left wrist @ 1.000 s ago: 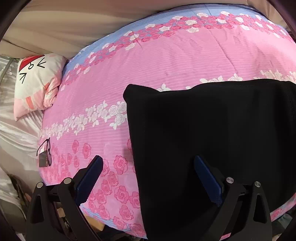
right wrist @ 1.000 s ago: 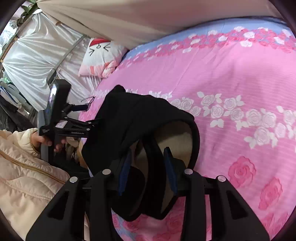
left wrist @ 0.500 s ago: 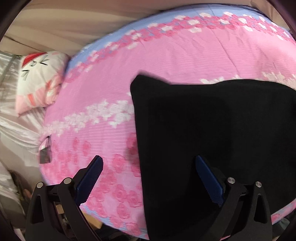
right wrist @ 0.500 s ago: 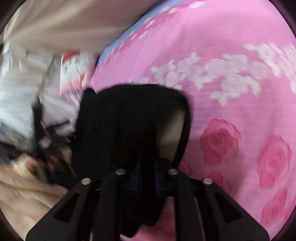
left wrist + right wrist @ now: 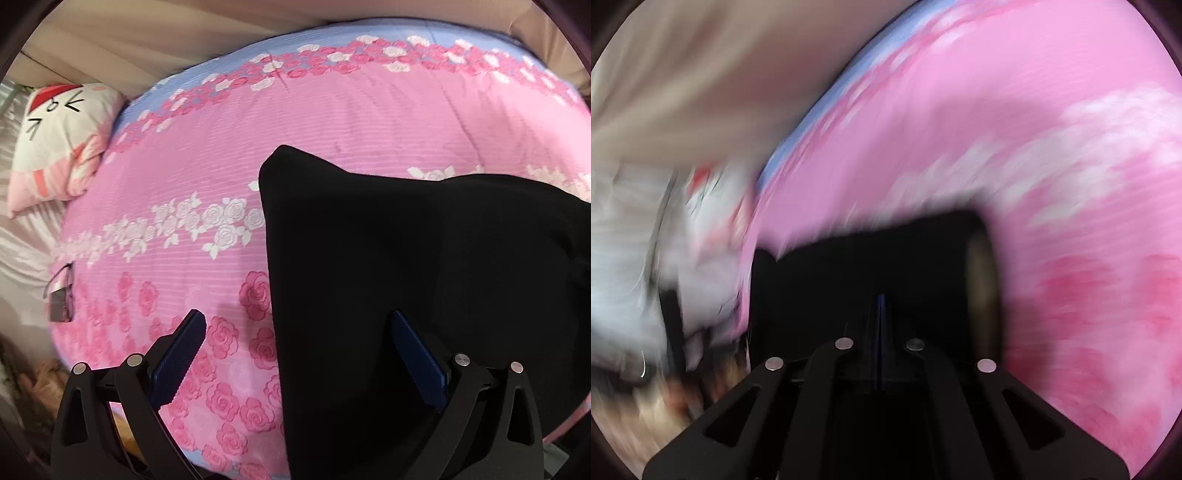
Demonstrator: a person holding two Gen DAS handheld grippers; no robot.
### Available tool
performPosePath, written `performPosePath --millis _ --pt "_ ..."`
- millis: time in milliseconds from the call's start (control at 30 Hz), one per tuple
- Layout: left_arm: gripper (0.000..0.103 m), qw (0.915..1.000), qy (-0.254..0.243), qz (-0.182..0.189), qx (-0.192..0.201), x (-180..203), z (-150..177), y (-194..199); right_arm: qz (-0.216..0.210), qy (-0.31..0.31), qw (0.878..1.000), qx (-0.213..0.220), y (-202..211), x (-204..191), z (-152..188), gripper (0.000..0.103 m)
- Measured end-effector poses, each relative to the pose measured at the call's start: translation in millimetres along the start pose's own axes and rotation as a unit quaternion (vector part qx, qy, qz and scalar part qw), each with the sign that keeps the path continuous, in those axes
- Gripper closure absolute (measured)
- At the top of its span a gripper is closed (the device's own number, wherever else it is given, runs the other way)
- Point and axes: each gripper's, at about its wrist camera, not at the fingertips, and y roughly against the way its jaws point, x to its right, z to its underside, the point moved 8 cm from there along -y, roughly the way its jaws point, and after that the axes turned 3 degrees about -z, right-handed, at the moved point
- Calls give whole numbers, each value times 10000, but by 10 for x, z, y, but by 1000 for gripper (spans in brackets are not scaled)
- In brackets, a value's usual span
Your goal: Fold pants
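Change: right gripper point(image 5: 881, 317) jaws gone from parted to pressed together; view now blurred.
Right gripper: clamped on edge of pants point(image 5: 864, 266).
Left gripper point(image 5: 295, 350): wide apart, holding nothing, above pants edge.
Pants point(image 5: 424, 280): black, flat on pink bedspread point(image 5: 295, 140).
Pillow point(image 5: 55, 140): far left.

Pink rose-print bedspread point(image 5: 332, 155), cartoon pillow point(image 5: 55, 136), beige wall point(image 5: 129, 44)

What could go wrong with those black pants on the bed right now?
The right gripper is shut on the pants at one small spot, so the cloth may slip out or bunch when pulled. The left gripper hangs open over the pants' edge, holding nothing, so that side could drag and crease across the bedspread.
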Motion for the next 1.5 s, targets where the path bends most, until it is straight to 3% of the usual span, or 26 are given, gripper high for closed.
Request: performPosePath --millis 33,67,133,200,300,333,433,467,533,567,633,667,733,800,933,967,1000,1067,1133,1200,1267,1333,1433,1500 --pt "5 10000 29 42 45 -43 6 27 118 415 9990 104 47 -232 -50 97" --pt "5 9997 92 -56 209 -155 11 96 -41 1060 9943 -128 -29 -674 -17 97" --pt "5 9984 137 -368 414 -355 12 180 -332 1765 9803 -823 -386 -1275 160 97" --pt "5 9970 239 -569 459 -620 46 207 -427 2221 9670 -1175 -778 -1649 298 97" --pt "5 9949 445 -797 422 -1008 142 231 -18 2488 9531 -1721 -1603 -1924 410 98" --pt "5 9943 504 -828 433 -1131 178 248 244 2565 9507 -1727 -1823 -1940 405 100" --pt "5 9930 626 -895 458 -1387 275 262 430 2381 9588 -1487 -2294 -2062 162 103" --pt "5 9927 667 -899 450 -1444 299 253 681 2503 9533 -1548 -2515 -2095 139 103" --pt "5 9928 720 -870 410 -1548 361 208 768 2642 9481 -1597 -2641 -2218 144 103" --pt "5 9930 699 -869 377 -1575 377 178 722 2443 9537 -1599 -2565 -2274 119 103" --pt "5 9937 656 -829 374 -1603 384 176 164 2096 9719 -1060 -2128 -2309 37 98" --pt "5 9940 651 -780 397 -1609 384 180 -55 2027 9756 -844 -1903 -2367 36 98" --pt "5 9947 637 -672 444 -1618 376 187 -282 1983 9745 -1013 -1747 -2356 214 98" --pt "5 9955 622 -605 382 -1615 371 149 -332 2089 9645 -1584 -1730 -2242 608 98" --pt "5 9962 514 -635 297 -1583 324 99 -203 2494 9414 -2260 -1994 -2184 1315 102" --pt "5 9962 523 -639 290 -1584 310 92 14 2798 9292 -2412 -2085 -2146 1488 103" --pt "5 9962 541 -618 274 -1584 297 81 27 2987 9245 -2366 -2064 -2225 1542 99" --pt "5 9963 525 -650 202 -1585 274 60 -258 3007 9292 -2132 -1832 -2422 1475 99" --pt "5 9958 536 -709 223 -1596 243 83 -123 2933 9381 -1841 -1560 -2363 1296 97" --pt "5 9953 553 -753 237 -1598 231 99 63 2822 9411 -1861 -1471 -2167 1282 97" --pt "5 9955 550 -744 207 -1575 237 96 178 2814 9287 -2408 -1713 -1992 1546 99" --pt "5 9956 507 -763 185 -1540 243 98 83 3142 9218 -2269 -1915 -2065 1661 101" --pt "5 9959 451 -767 178 -1491 246 138 -158 2689 9377 -2194 -1808 -2147 1529 100" --pt "5 9966 430 -665 248 -1437 242 201 -137 2687 9479 -1704 -1413 -2083 1315 97"
